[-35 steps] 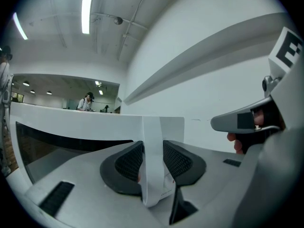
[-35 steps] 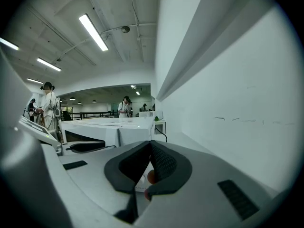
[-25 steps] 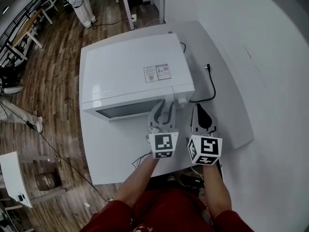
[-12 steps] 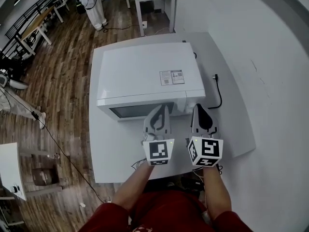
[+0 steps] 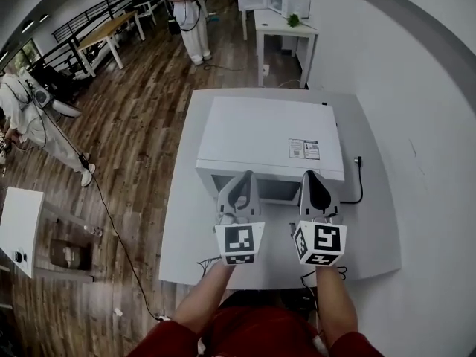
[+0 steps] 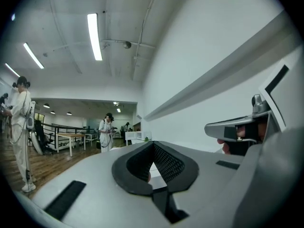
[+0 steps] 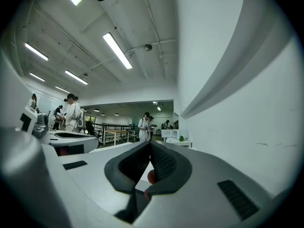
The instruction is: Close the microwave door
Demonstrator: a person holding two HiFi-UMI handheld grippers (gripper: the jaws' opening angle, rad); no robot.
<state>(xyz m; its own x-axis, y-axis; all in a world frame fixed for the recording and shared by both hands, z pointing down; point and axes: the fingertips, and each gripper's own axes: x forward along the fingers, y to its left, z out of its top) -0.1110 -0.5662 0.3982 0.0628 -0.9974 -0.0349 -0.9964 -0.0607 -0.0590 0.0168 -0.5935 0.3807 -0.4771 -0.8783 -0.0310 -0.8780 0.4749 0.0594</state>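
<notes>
The white microwave [image 5: 268,141] stands on a white table [image 5: 184,233], and its door [image 5: 272,190] lies flush with the front, the dark window facing me. My left gripper [image 5: 242,180] hovers in front of the door's left half with its jaws shut and nothing between them. My right gripper [image 5: 315,178] floats level beside it at the door's right end, also shut and empty. In the left gripper view the shut left gripper [image 6: 153,145] points across the room, the right gripper [image 6: 240,127] beside it. The right gripper view shows its own shut right gripper [image 7: 151,145].
A black power cord with its plug [image 5: 358,171] lies on the table right of the microwave, close to the white wall [image 5: 416,88]. People [image 5: 190,13] stand on the wooden floor beyond. Another white table [image 5: 286,28] stands at the back; cables trail on the floor at left.
Both grippers have risen and drawn back from the microwave's front. The left jaws went from open to shut. The view has swung up, showing more of the room.
</notes>
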